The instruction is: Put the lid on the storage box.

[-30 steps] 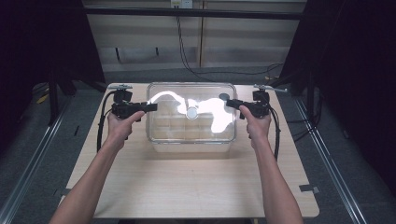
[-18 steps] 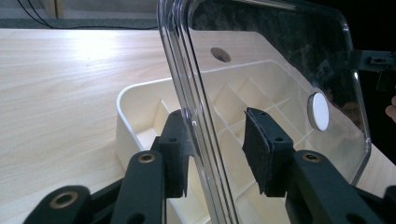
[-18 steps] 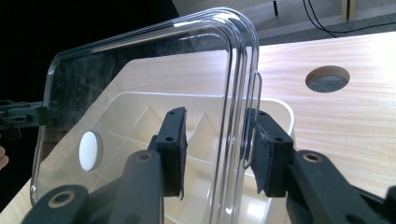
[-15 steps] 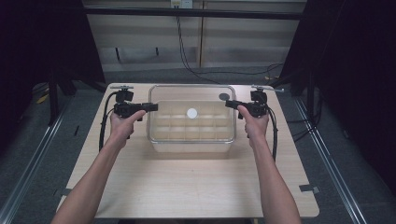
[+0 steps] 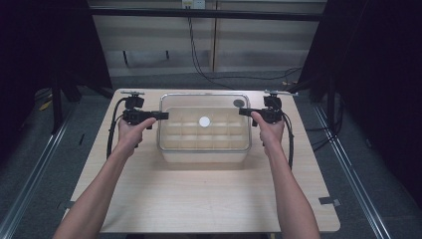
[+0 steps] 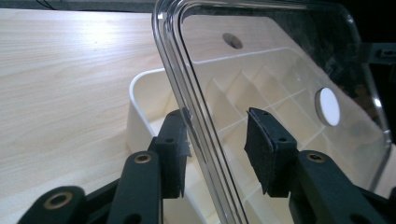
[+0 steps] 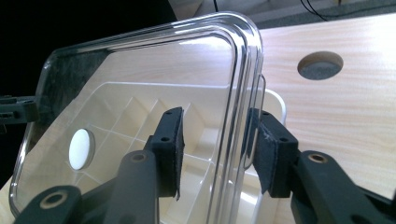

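Observation:
A clear plastic lid (image 5: 189, 112) with a white disc (image 5: 204, 121) at its middle lies over a white box (image 5: 204, 155) with several compartments. My left gripper (image 5: 164, 115) is at the lid's left edge and my right gripper (image 5: 242, 111) at its right edge. In the left gripper view the lid's rim (image 6: 187, 107) stands between the jaws of the left gripper (image 6: 217, 126), with the far pad clear of it. The right gripper view has the rim (image 7: 245, 84) between the jaws of the right gripper (image 7: 215, 121), the inner pad apart. Both pairs of jaws have just been opening.
The box stands at the back middle of a light wooden table (image 5: 199, 199). A round hole (image 5: 238, 103) in the tabletop lies under the lid's far right corner. Cables (image 5: 110, 137) trail from both grippers. Dark floor and rails surround the table.
The bright glare on the lid has gone as the lid settled level over the box. Both hands stay at its ends, and the jaws stand wider.

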Demonstrator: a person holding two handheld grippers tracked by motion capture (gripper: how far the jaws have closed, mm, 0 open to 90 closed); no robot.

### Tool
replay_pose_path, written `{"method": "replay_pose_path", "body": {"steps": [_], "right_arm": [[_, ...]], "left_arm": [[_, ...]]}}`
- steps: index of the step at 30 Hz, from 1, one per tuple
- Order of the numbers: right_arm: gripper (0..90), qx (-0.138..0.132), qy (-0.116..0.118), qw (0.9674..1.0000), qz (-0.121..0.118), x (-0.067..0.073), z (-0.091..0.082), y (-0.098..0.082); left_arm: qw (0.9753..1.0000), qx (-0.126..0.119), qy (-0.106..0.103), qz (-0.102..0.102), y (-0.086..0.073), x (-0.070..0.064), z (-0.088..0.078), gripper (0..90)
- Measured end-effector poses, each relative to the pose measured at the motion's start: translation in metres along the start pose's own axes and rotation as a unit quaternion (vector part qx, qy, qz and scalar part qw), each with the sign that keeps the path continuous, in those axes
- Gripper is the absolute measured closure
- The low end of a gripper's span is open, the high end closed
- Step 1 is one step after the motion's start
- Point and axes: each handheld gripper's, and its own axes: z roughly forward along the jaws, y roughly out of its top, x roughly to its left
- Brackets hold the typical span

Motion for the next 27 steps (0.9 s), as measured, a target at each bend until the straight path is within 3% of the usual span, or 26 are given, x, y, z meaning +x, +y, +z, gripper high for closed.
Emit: {"method": "replay_pose_path", "body": {"steps": [6, 8, 10, 11, 14, 19, 22, 27], "right_arm": [[55.1, 0.011, -0.009, 0.9999, 0.006, -0.002, 0.006, -0.001], [53.8, 0.021, -0.014, 0.9997, -0.001, -0.003, 0.009, 0.0], [53.2, 0.031, -0.023, 0.9992, -0.01, -0.002, 0.01, 0.001], [53.1, 0.03, -0.022, 0.9993, -0.007, -0.003, 0.01, 0.0], [52.6, 0.032, -0.022, 0.9992, -0.002, -0.006, 0.013, -0.001], [50.8, 0.038, -0.03, 0.9988, 0.0, -0.006, 0.019, -0.002], [49.3, 0.038, -0.036, 0.9986, 0.004, -0.006, 0.022, -0.004], [46.4, 0.042, -0.047, 0.998, 0.004, -0.005, 0.027, -0.006]], "left_arm": [[1.0, 0.004, 0.004, -0.005, -0.001, 0.002, 0.003, 58.5], [0.9995, 0.014, 0.028, 0.01, -0.002, 0.003, 0.004, 59.1], [0.9996, 0.016, 0.024, 0.007, -0.002, 0.004, 0.005, 59.9], [0.9998, 0.001, 0.006, -0.022, -0.003, 0.008, 0.004, 62.4], [0.9996, 0.013, 0.014, -0.019, -0.004, 0.009, 0.007, 61.7], [0.9996, 0.018, 0.009, -0.022, -0.006, 0.012, 0.01, 60.7], [0.9993, 0.032, 0.018, -0.006, -0.005, 0.01, 0.012, 58.1], [0.9991, 0.037, 0.016, -0.009, -0.006, 0.012, 0.014, 56.8]]}}
